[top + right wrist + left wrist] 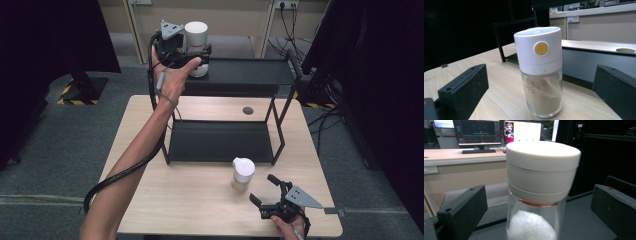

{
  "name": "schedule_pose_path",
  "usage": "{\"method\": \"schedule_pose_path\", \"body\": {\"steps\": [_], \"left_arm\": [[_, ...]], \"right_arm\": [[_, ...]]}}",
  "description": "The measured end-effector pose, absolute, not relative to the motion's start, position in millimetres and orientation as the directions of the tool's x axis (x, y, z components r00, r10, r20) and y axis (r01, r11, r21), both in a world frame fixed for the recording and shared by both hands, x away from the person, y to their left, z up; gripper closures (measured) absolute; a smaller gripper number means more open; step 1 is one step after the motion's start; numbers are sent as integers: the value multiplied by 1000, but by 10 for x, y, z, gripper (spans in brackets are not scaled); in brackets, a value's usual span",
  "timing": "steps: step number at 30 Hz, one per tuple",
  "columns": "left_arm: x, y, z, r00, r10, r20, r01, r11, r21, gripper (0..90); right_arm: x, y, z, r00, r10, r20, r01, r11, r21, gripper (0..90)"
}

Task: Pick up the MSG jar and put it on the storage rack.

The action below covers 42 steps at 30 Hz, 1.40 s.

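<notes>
A glass jar with a white cap (196, 35) and white powder inside stands on the top shelf (250, 70) of a black rack. My left gripper (197, 52) is open, with one jaw on each side of this jar (541, 182) and a gap on both sides. A second glass jar (243, 173) stands on the wooden table (190, 200) in front of the rack. It has a white cap with a yellow button and holds brownish powder (541, 75). My right gripper (263, 188) is open just short of it, and its jaws do not touch it.
The rack's lower shelf (220, 140) is a bare black tray resting on the table. A round cable hole (248, 110) lies in the tabletop behind it. Dark curtains hang on both sides. A desk with monitors (479, 132) stands beyond the rack.
</notes>
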State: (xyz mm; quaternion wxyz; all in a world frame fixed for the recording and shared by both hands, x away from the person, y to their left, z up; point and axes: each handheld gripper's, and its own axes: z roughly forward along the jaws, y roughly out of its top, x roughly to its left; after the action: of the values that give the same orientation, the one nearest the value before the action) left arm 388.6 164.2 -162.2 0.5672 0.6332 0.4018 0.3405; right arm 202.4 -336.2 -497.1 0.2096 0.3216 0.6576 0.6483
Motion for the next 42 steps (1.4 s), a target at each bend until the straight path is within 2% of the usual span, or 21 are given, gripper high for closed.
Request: {"method": "schedule_pose_path", "body": {"steps": [14,35,42], "left_arm": [[3651,1716,-1694,492,870,-32,121,-32,992,0],[3265,1914,-2003,575,817,-45,67,8,998,0],[3189,1998,-2147,621,782,-51,76,5,997,0]], "right_arm": [[2027,-3359,-4972,-706,694,143,152,-49,987,4],[2030,-3343,-4973,-707,692,144,156,-46,987,4],[2029,-3342,-4972,-707,693,144,156,-47,987,4]]}}
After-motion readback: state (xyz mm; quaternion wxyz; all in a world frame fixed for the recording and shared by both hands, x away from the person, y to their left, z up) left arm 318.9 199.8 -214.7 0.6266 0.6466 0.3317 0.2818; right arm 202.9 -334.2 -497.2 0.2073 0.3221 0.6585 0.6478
